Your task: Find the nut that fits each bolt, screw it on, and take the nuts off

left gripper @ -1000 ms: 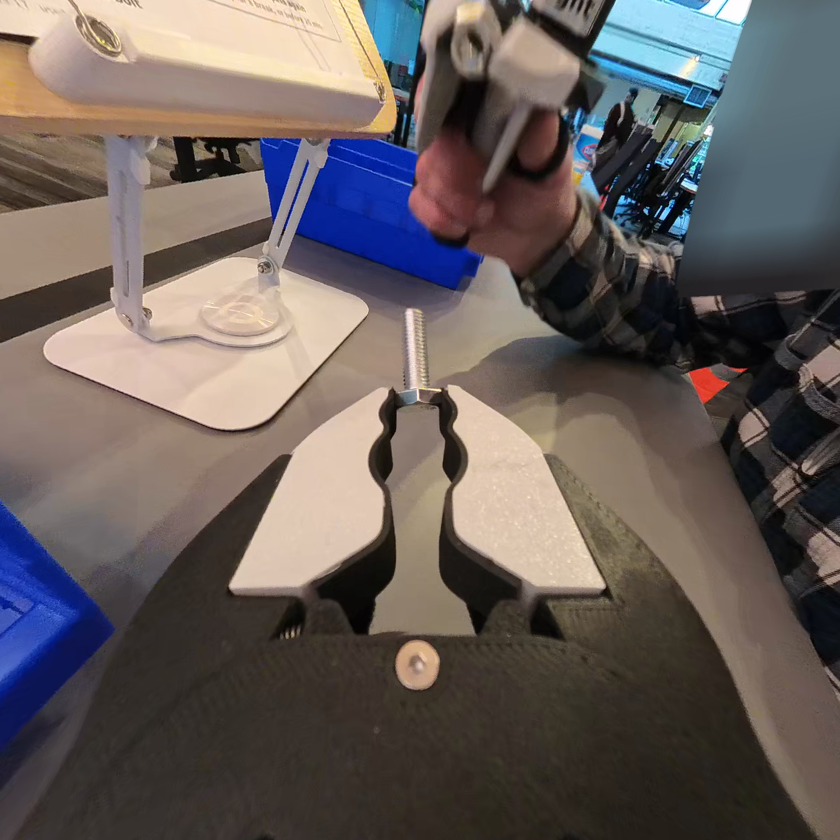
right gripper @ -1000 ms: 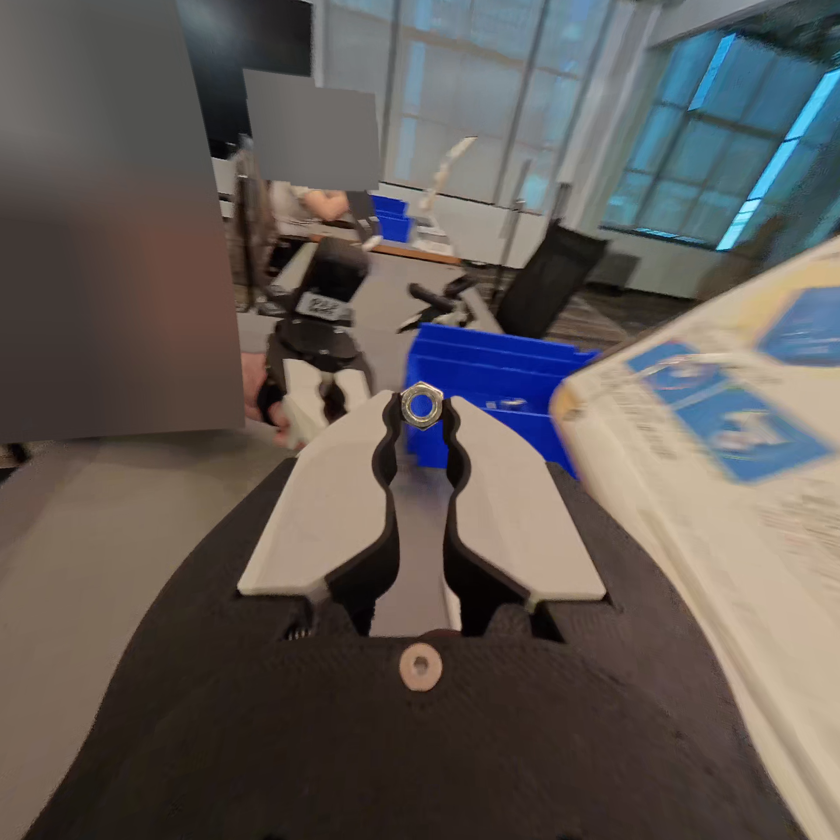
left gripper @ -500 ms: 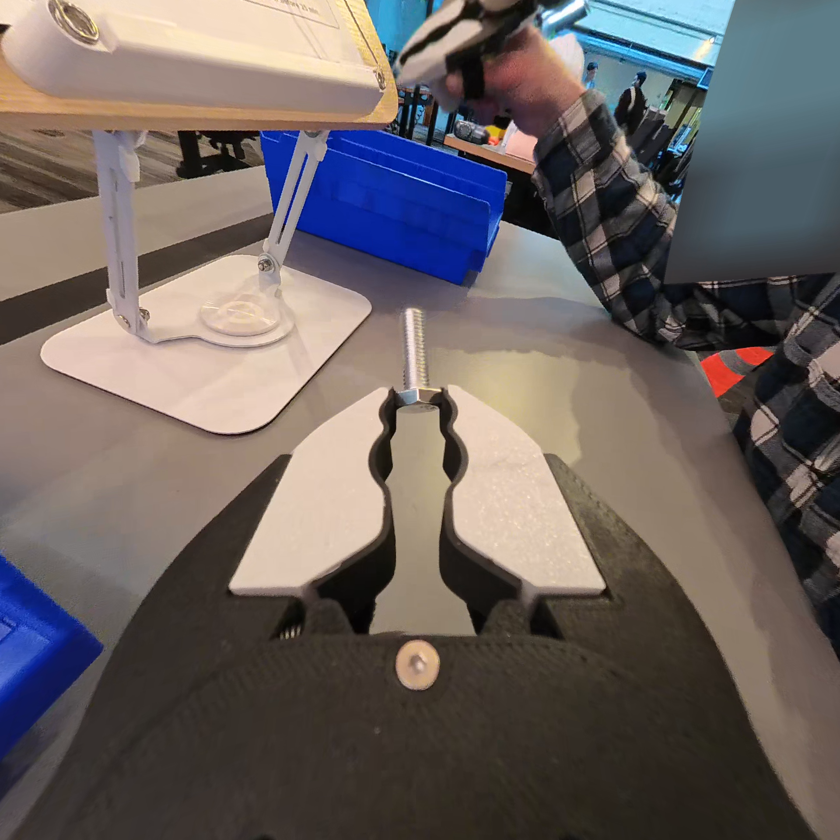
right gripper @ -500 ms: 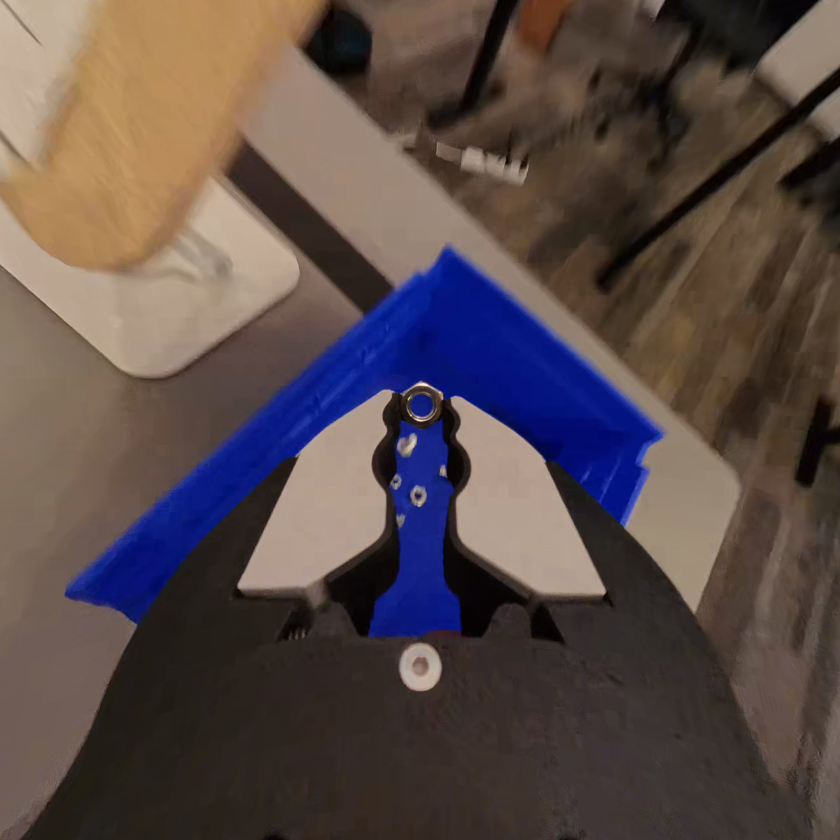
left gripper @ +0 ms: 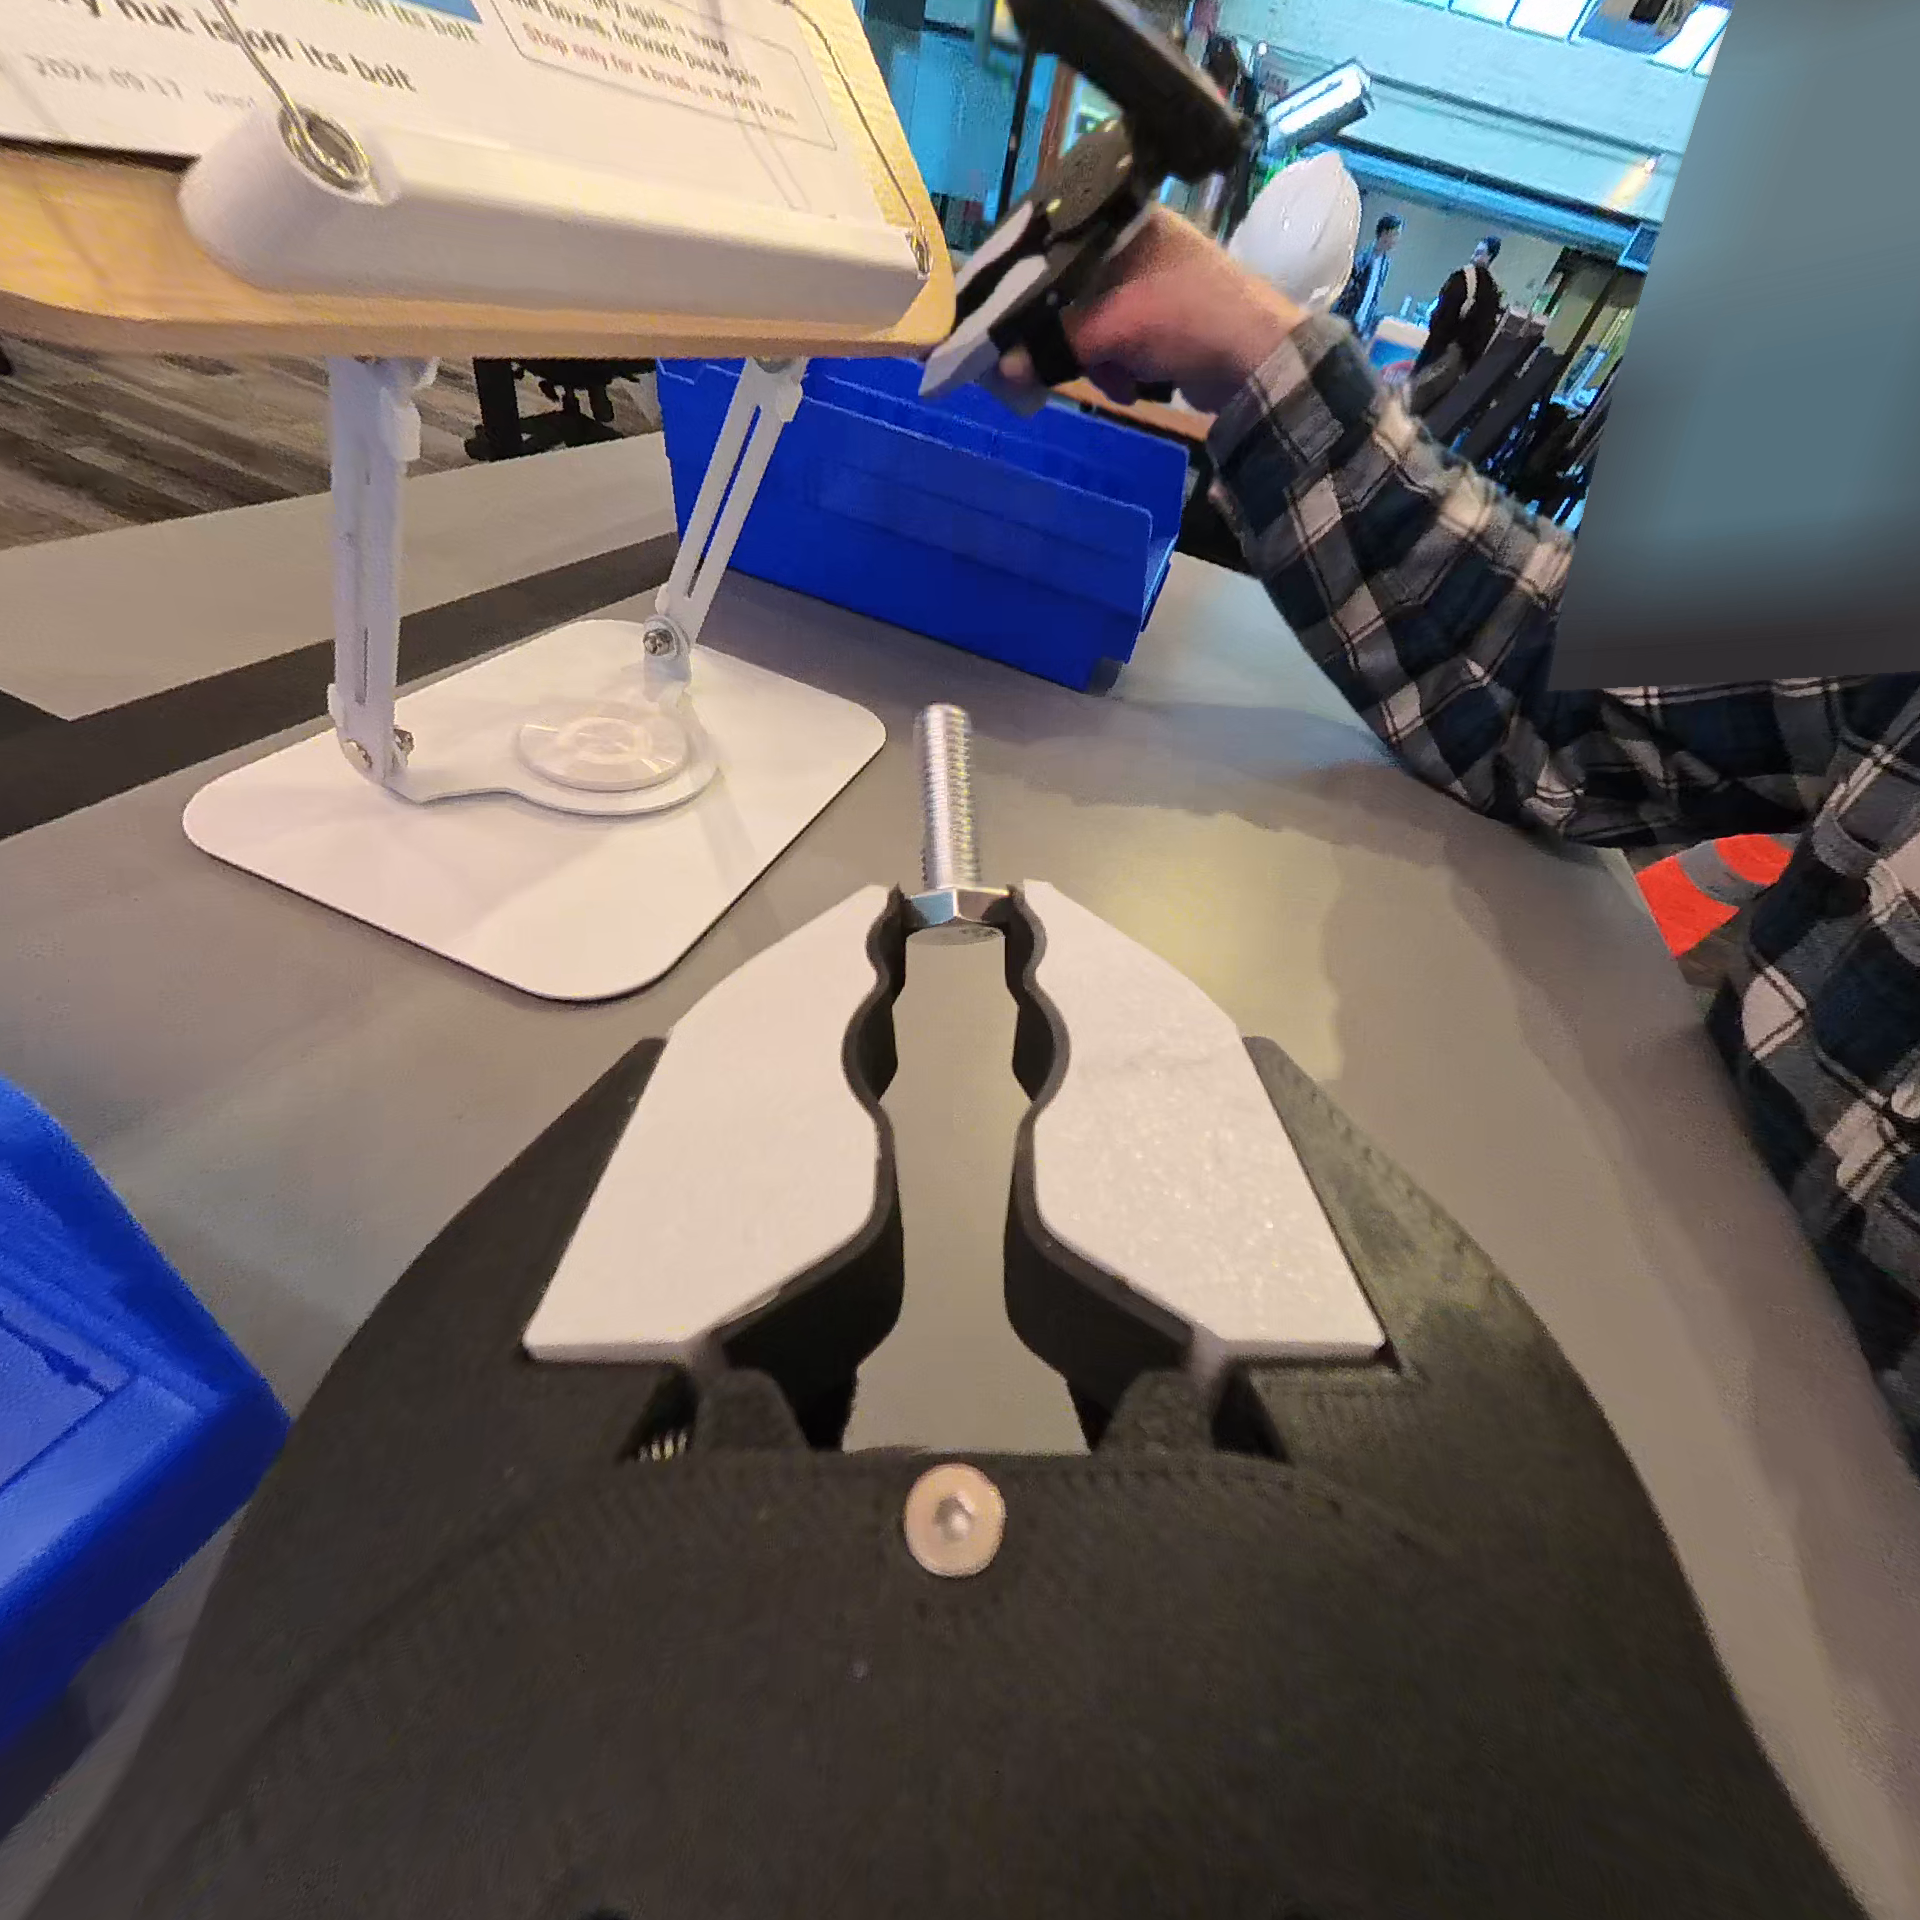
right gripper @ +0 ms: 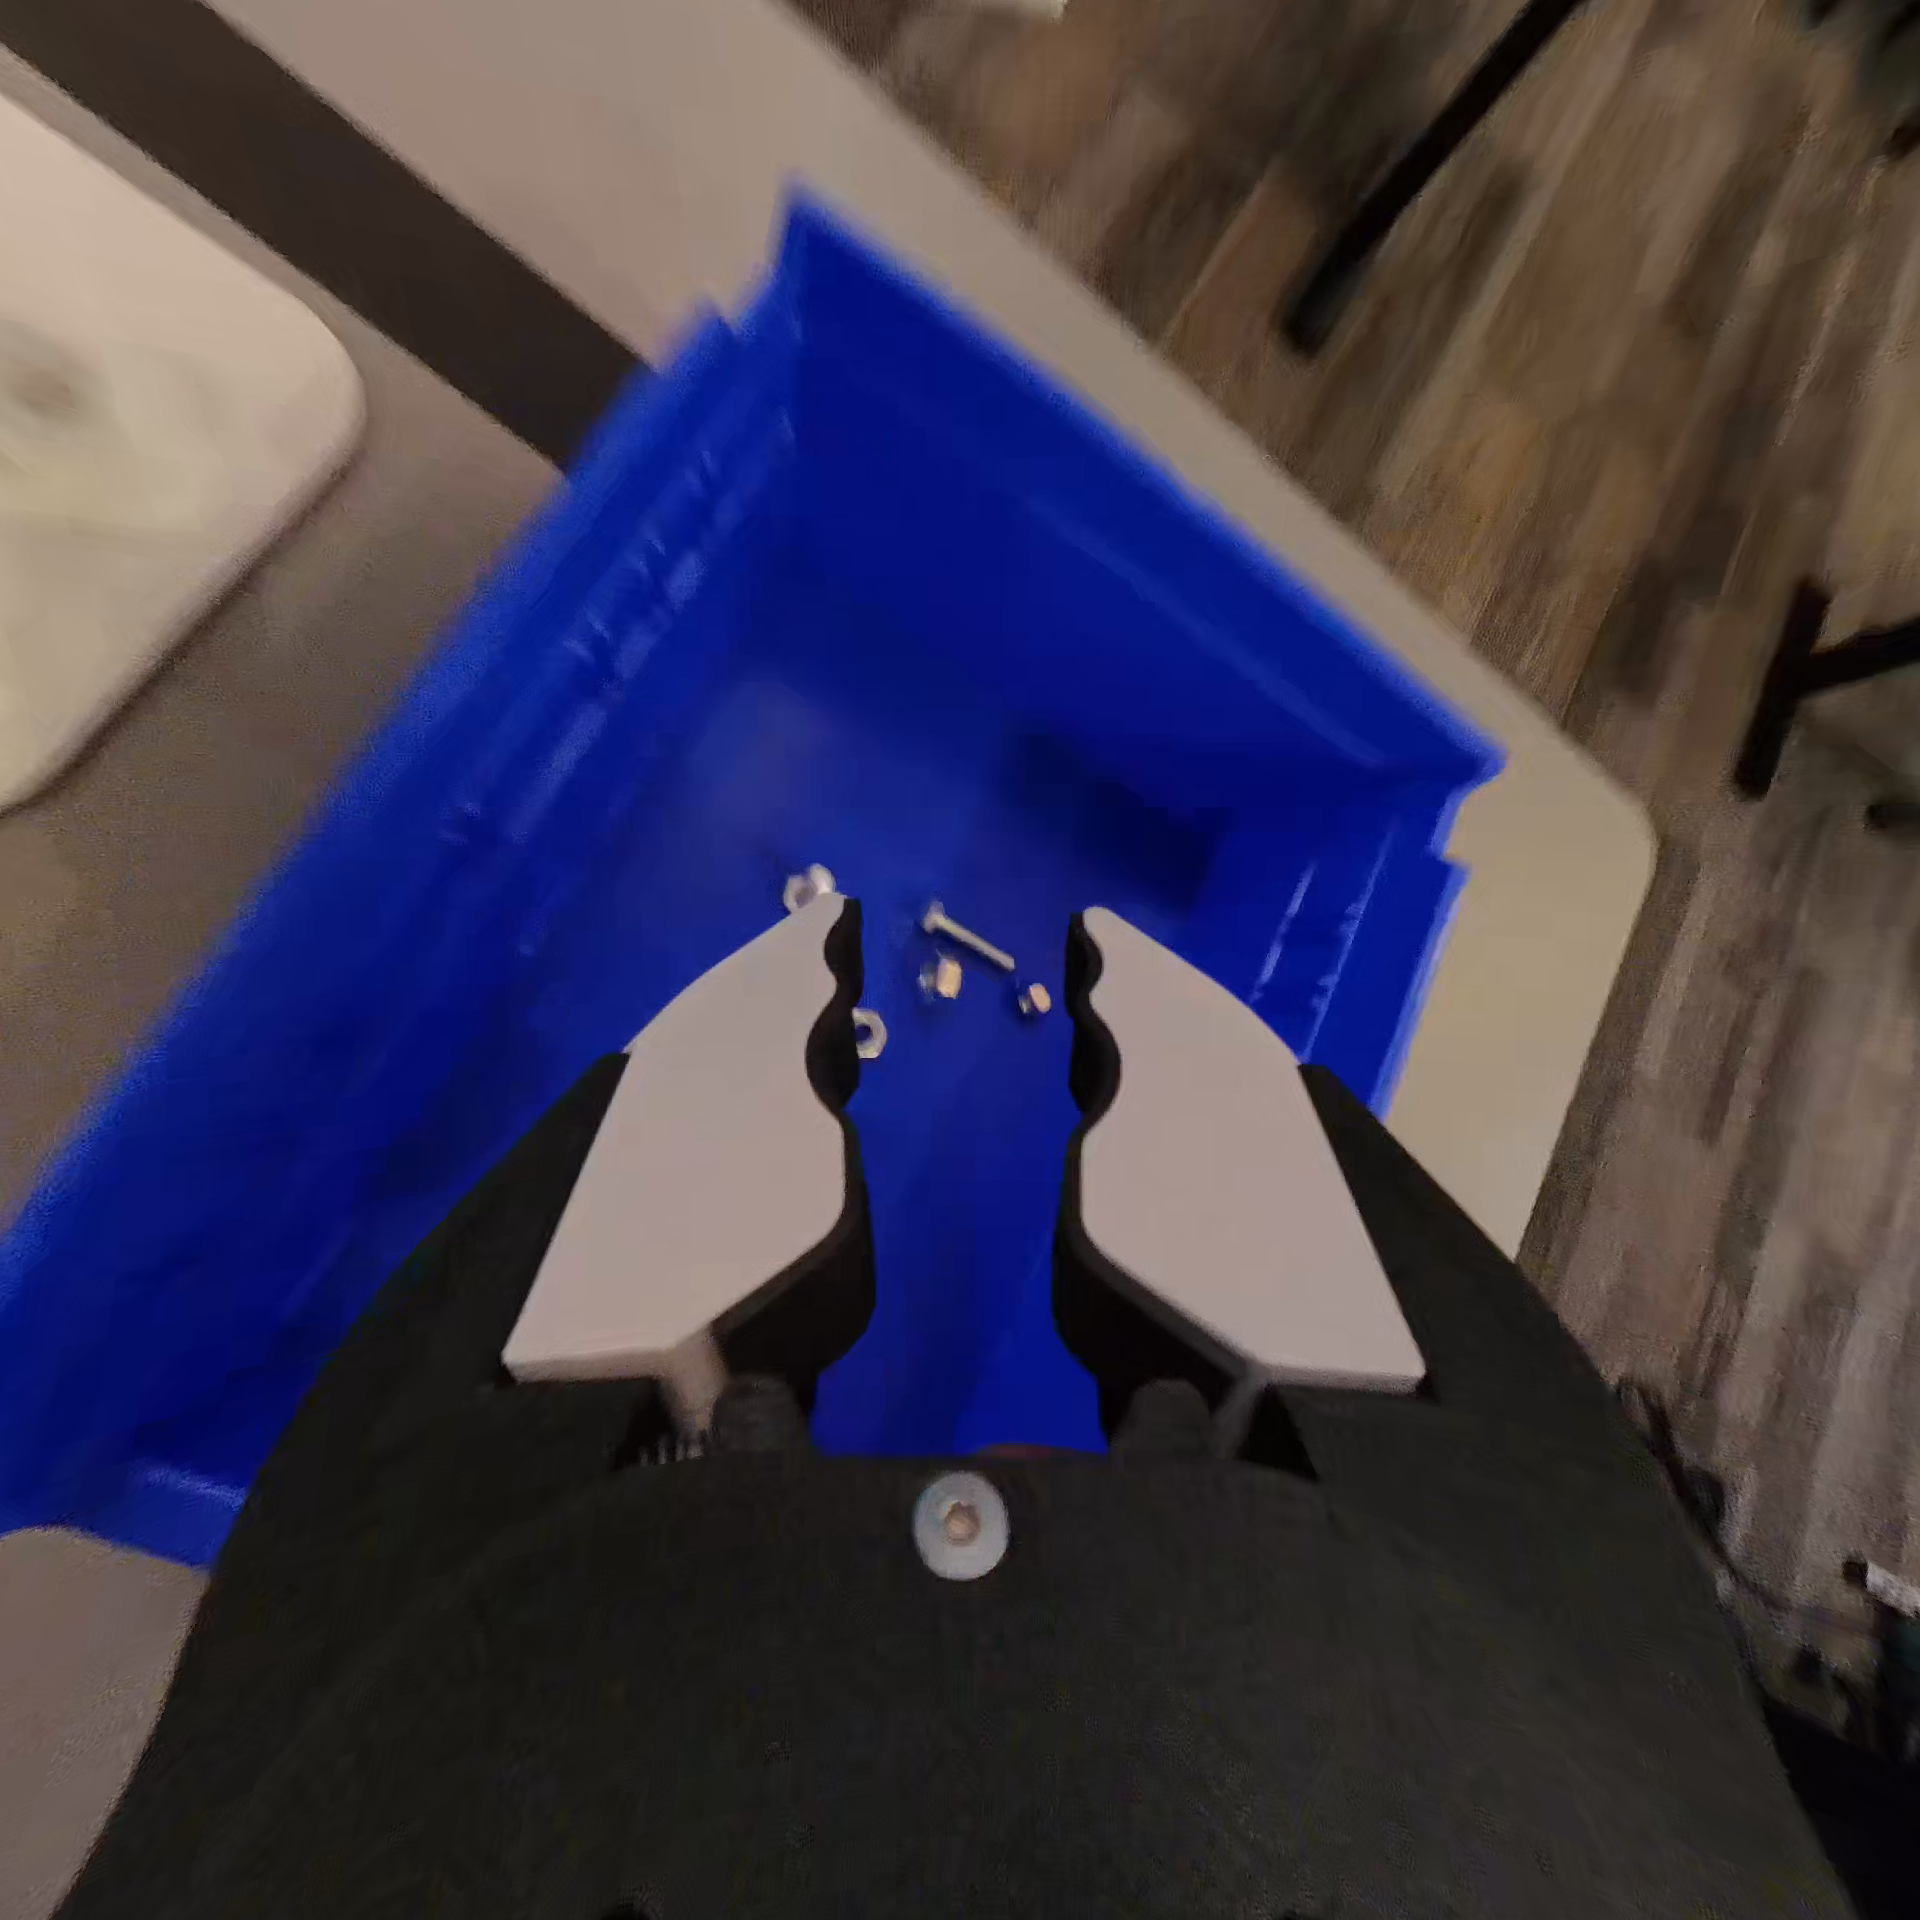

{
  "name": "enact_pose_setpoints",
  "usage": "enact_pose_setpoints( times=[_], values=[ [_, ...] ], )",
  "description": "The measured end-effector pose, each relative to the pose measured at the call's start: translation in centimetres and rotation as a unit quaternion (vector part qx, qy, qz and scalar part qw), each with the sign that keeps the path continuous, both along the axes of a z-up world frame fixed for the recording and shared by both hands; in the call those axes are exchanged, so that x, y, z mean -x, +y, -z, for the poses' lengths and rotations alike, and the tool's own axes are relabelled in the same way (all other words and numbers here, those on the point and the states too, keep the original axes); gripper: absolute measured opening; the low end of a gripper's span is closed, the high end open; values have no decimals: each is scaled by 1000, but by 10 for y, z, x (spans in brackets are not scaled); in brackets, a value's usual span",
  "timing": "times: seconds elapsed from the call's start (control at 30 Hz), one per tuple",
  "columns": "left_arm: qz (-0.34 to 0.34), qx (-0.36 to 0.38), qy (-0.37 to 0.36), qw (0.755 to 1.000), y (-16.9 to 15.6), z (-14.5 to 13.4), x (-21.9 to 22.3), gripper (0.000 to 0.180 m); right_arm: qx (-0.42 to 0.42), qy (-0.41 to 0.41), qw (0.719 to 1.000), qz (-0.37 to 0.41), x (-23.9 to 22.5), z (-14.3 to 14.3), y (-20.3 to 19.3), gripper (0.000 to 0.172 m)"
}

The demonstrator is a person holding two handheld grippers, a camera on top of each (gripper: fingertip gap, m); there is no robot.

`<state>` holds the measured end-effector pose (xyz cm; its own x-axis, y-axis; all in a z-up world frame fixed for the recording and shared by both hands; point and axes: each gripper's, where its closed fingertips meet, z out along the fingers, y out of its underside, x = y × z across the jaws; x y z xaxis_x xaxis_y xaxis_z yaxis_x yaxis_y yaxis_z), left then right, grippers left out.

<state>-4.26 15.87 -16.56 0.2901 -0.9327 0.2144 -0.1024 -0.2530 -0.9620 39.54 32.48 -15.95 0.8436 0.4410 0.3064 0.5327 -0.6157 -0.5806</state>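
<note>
The left tool is gripping a silver threaded hex-head bolt by its head, both fingertips pressing against the flats, with the shank pointing forward and upward above the grey bench. Ahead on the left, a white flat-based stand is carrying a tilted wooden board with a printed sheet. Behind the stand, a blue plastic bin is sitting on the bench, and the right tool, in a hand with a plaid sleeve, is hovering above it. In the right wrist view, the right tool is standing wide open and holding nothing, its fingers looking down into the blue plastic bin. On the bin floor, a small silver bolt and several loose silver hex nuts are lying scattered; the view is blurred, so their exact number cannot be told. A further blue bin is showing at the left edge of the left wrist view.
</note>
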Motion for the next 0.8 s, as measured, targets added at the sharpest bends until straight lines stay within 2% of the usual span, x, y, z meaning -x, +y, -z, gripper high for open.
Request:
enact_pose_setpoints(
  times=[0.1, 0.17, 0.2, 0.27, 0.33, 0.37, 0.43, 0.5, 0.57, 0.7, 0.8],
  values=[
    [10, 3, -54, 998, -3, -14, -3, 17, -103, 17, 993, -61, 47, -61, -11, 33],
    [19, 3, -105, 994, -5, -27, -5, 17, -154, 93, 969, -168, 116, -96, -35, 31],
    [25, -1, -126, 992, -7, -33, -5, 17, -174, 143, 946, -234, 158, -110, -53, 30],
    [31, -10, -164, 986, -11, -46, -8, 17, -187, 250, 879, -361, 239, -126, -98, 28],
    [41, -11, -189, 981, -15, -53, -13, 17, -149, 359, 808, -442, 303, -127, -142, 27],
    [47, -13, -197, 979, -18, -56, -16, 17, -124, 407, 777, -465, 327, -123, -158, 27],
    [56, -16, -214, 975, -23, -61, -23, 17, -89, 470, 739, -474, 361, -111, -172, 28],
    [61, -17, -234, 970, -26, -67, -29, 17, -67, 537, 689, -483, 383, -108, -184, 30],
    [75, -11, -246, 966, -31, -70, -34, 17, -70, 558, 671, -483, 396, -104, -187, 33],
    [85, -7, -252, 964, -33, -69, -42, 17, -60, 556, 666, -494, 411, -97, -189, 35],
    [98, -2, -261, 960, -36, -70, -47, 17, -34, 556, 668, -494, 421, -86, -191, 28]
  ],
)
